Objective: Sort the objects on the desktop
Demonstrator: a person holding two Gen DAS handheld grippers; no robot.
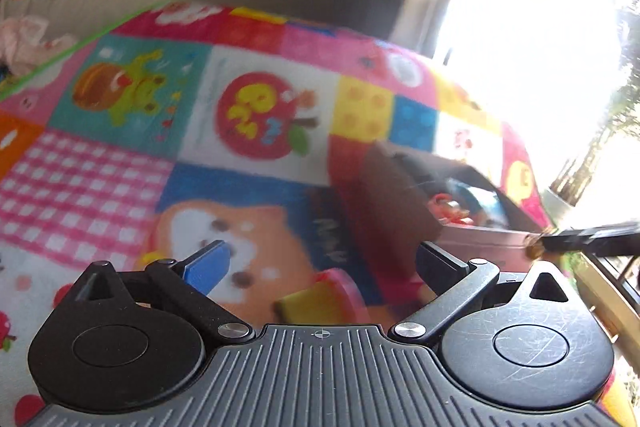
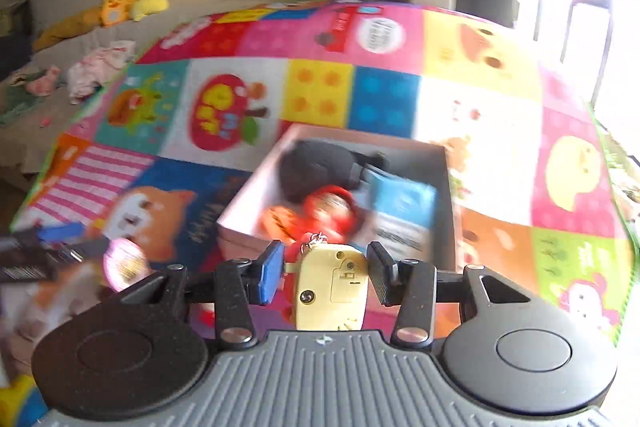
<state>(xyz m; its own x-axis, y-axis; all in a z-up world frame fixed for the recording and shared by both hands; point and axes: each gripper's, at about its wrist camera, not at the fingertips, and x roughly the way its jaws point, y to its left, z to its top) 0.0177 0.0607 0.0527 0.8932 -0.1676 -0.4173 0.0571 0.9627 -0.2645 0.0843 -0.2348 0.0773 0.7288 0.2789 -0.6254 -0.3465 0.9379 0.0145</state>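
- My right gripper is clamped on a small cream-coloured toy with a red part and a short chain at its front end; both pads press its sides.
- The toy sits just short of the near wall of an open cardboard box, which rests on the table, covered by a bright patchwork cloth.
- Inside the box I see a black bundle at the far left, a red and orange item in the middle, and a blue and white packet to the right. Motion blur hides their finer detail.
- My left gripper stands apart with nothing between its pads.
- Below the left gripper, on the cloth, lies a pink and yellow object; blur prevents me from identifying it. It is near the box's left side but apart from it.
- In the right wrist view, the left gripper shows at the left edge, with a pink round object just beside it.
- Plush toys lie on a couch beyond the table.
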